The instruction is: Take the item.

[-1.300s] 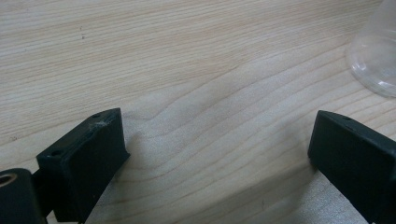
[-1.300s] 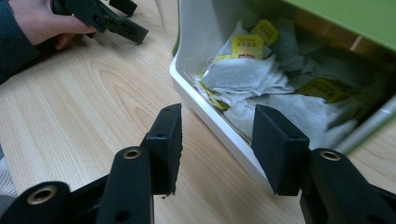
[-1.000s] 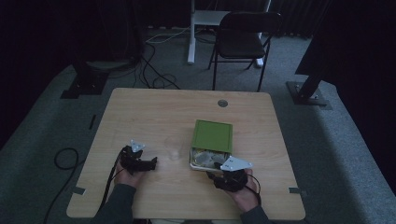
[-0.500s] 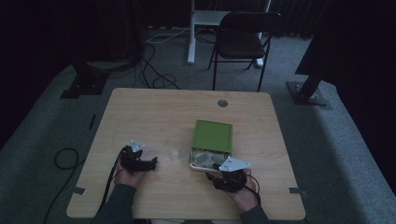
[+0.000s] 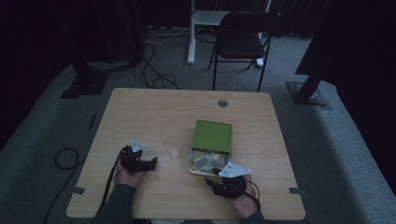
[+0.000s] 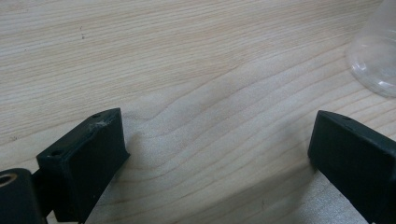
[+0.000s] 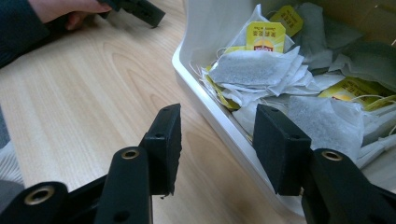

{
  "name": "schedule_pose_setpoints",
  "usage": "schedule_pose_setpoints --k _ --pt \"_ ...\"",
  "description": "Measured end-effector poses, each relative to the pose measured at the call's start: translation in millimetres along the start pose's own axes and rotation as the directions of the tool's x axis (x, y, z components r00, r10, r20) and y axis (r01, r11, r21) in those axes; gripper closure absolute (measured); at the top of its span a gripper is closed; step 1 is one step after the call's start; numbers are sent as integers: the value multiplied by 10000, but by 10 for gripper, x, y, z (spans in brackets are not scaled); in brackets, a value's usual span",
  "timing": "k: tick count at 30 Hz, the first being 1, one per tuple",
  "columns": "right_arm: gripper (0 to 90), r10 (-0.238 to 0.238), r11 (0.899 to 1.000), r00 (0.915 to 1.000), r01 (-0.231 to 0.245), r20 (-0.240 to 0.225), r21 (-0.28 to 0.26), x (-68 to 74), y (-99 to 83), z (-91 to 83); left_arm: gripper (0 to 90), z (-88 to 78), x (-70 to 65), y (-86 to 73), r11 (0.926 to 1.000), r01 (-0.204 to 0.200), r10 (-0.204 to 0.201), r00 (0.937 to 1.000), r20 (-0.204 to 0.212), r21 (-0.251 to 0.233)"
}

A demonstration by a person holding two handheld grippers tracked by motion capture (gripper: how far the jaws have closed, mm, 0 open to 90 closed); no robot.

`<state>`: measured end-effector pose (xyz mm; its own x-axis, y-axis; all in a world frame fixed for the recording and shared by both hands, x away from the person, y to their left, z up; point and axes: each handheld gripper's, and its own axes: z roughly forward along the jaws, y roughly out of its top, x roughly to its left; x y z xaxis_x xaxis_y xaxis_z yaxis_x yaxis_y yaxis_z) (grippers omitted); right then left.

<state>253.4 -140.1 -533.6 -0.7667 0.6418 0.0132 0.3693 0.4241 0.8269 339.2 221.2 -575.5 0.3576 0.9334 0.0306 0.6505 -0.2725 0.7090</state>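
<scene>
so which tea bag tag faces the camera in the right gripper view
The upright yellow tag above the big grey tea bag near the box's white wall. The other yellow tags lie tilted or half buried.

The high view is looking dim and grainy, the room around the table point(image 5: 159, 112) sinking into near black towards twelve and three o'clock; the two gripper views are showing bright, even light; soft shadows are falling beside the black jaws; the clear cup point(image 6: 376, 60) at two o'clock is blurring slightly; the tea bags point(image 7: 299, 79) are staying sharp.
</scene>
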Motion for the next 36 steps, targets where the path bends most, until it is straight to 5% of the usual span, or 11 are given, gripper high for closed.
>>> schedule_pose_setpoints --k 16,36 --pt "530 -197 9998 9997 198 -148 92 133 -60 -57 48 -1 0 0 10000 -1 1 10000 -4 8" --pt "612 467 9983 9964 -440 711 -383 123 199 -49 48 0 -1 0 10000 12 -12 10000 -3 -3"
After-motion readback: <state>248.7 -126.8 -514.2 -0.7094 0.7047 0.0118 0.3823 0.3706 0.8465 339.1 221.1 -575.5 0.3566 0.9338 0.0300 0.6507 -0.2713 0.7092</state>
